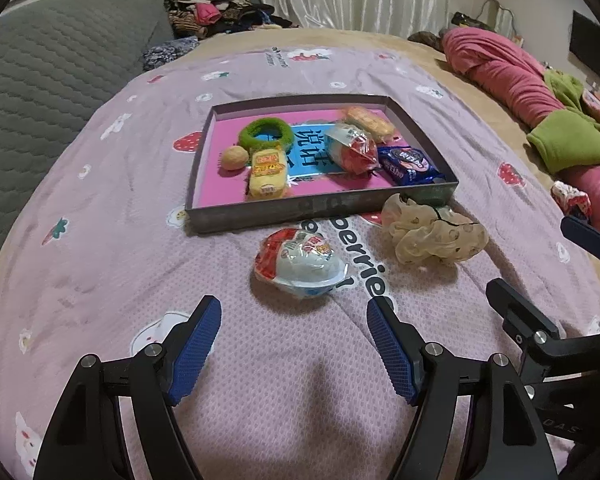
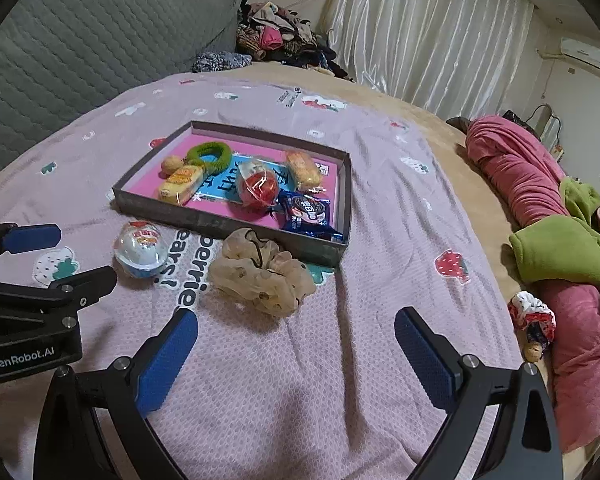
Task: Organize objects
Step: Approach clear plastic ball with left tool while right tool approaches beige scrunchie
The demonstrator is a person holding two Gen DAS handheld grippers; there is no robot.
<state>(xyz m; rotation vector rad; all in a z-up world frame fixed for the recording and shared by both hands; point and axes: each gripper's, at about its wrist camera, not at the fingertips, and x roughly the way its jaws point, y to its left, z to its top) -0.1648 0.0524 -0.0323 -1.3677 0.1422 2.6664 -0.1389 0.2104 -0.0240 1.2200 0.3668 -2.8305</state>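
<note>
Egg-shaped snack pack [image 1: 300, 262], red-and-white top over a pale blue dome in clear crinkly film, sits on the pink bedspread [image 1: 100, 240] just in front of the tray [image 1: 320, 208], not in it yet. Beige scrunchie [image 2: 262, 278] lies beside it, touching the tray's near wall. Left gripper [image 1: 294, 344] released, jaws wide, nothing between them, aimed at the egg pack. Right gripper [image 2: 296, 352] also spread and empty, facing the scrunchie. Risks, my guess: rounded glossy wrap could squirt out of the pads or roll on soft bedding; scrunchie may squash flat and only snag by its frill; the two grippers sit close together and could bump.
</note>
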